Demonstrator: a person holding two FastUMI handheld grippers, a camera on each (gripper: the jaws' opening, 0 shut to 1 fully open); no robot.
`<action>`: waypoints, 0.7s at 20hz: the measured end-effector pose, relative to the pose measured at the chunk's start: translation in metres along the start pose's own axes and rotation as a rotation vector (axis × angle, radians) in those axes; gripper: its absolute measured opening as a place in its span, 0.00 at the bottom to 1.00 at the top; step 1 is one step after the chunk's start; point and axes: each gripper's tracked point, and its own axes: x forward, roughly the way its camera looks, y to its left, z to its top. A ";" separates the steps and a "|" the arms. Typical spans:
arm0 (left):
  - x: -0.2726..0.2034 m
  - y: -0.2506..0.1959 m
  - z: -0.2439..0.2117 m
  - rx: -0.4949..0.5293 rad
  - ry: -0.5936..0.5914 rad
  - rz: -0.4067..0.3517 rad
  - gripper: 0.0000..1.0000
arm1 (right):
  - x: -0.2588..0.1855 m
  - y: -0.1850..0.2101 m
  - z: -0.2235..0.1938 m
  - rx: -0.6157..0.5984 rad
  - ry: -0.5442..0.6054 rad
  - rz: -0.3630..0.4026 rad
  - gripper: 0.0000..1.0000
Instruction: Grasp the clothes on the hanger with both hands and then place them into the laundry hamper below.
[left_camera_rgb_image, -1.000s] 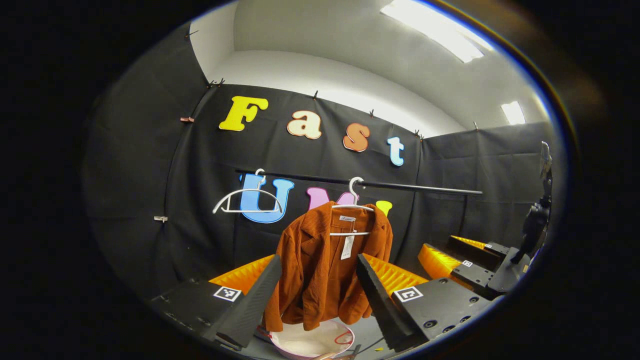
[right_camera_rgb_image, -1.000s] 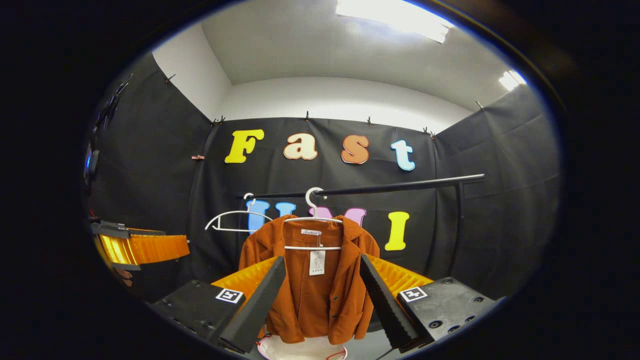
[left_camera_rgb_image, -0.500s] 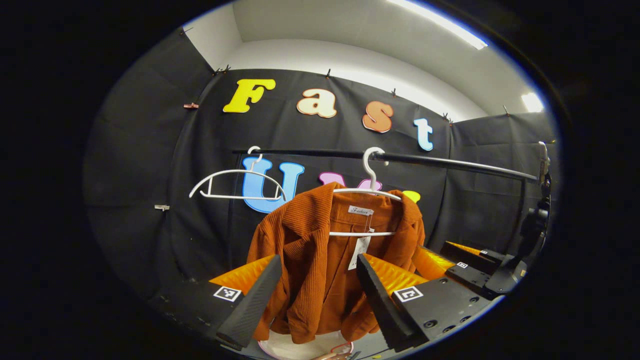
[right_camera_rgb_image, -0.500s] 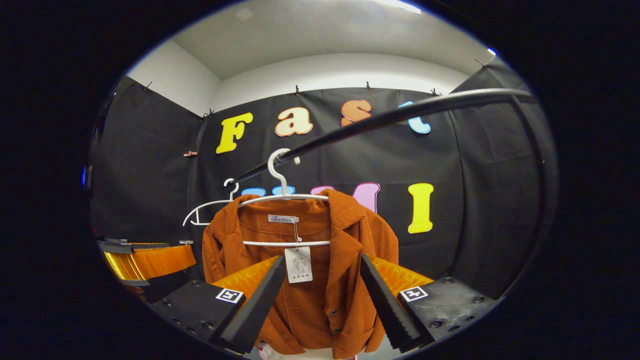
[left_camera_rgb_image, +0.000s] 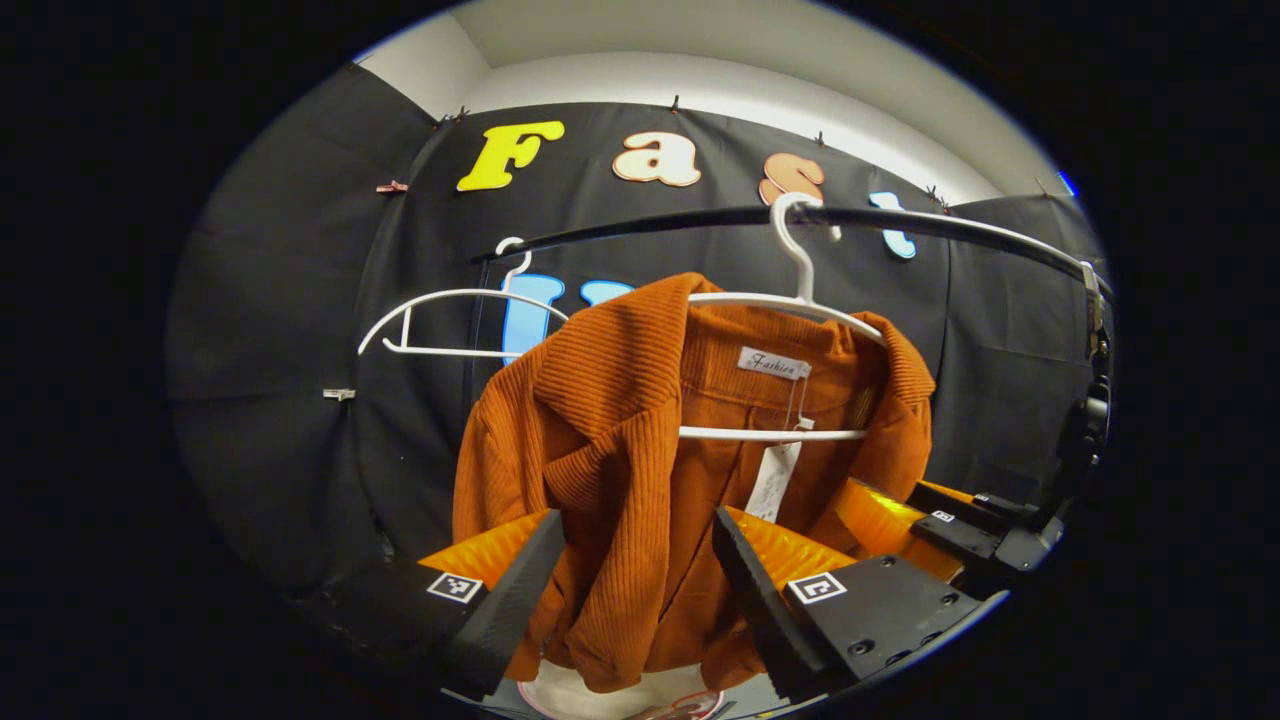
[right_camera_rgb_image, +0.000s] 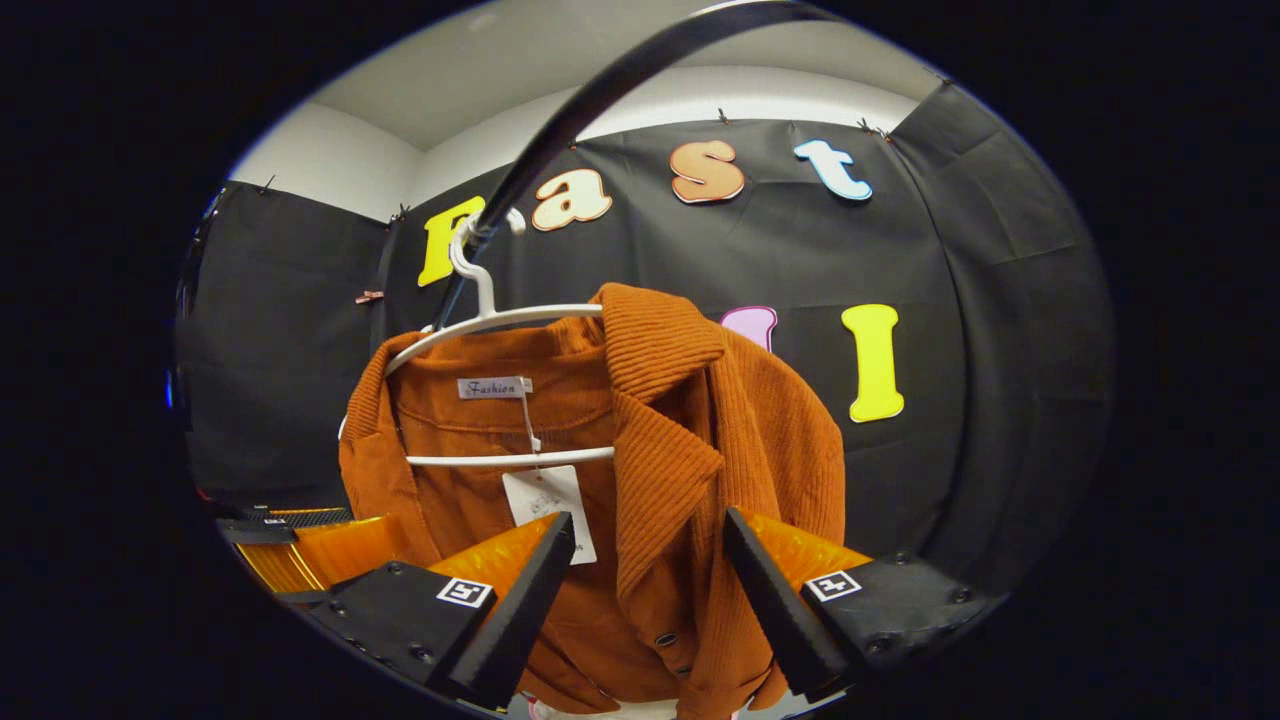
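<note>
Item: rust-orange corduroy jacket (left_camera_rgb_image: 610, 470), ribbed fabric, collar turned out, front open. Hangs on a white hanger (left_camera_rgb_image: 790, 300) whose hook sits over a dark horizontal rail (left_camera_rgb_image: 900, 222). A woven neck label and a white paper tag (left_camera_rgb_image: 772, 482) on a string show inside the collar. In the right gripper view the same jacket (right_camera_rgb_image: 700, 470) shows dark buttons low on its front edge, the tag (right_camera_rgb_image: 548, 500) hanging below the hanger's (right_camera_rgb_image: 500, 320) lower bar, and the rail (right_camera_rgb_image: 600, 90) sweeping overhead.

Left gripper (left_camera_rgb_image: 635, 590): fingers spread wide apart, holding nothing. The jacket's left front panel and sleeve lie in line with the gap between the fingers; whether the fabric is touched cannot be told.

Right gripper (right_camera_rgb_image: 645, 600): fingers likewise spread wide, nothing held. The jacket's lapel and buttoned edge lie in line with the gap; contact cannot be told. The same unit shows at the right edge of the left gripper view (left_camera_rgb_image: 905, 515), close against the jacket's far side. The left gripper shows at the lower left edge of the right gripper view (right_camera_rgb_image: 300, 545), beside the jacket's other sleeve.

Below: a pale round rim, the laundry hamper (left_camera_rgb_image: 600, 695), under the jacket's hem, partly hidden.

Beside: a second white hanger (left_camera_rgb_image: 450, 320), bare, on the same rail to the left of the jacket.
</note>
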 end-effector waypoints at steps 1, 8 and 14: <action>0.007 0.001 -0.005 -0.003 0.012 0.006 0.95 | 0.008 -0.002 -0.003 0.003 0.005 -0.001 0.98; 0.041 0.007 -0.005 -0.024 0.002 0.033 0.95 | 0.052 -0.008 -0.002 0.040 -0.019 0.008 0.97; 0.061 0.021 0.005 -0.060 -0.024 0.027 0.51 | 0.074 -0.022 -0.003 0.012 0.003 0.035 0.48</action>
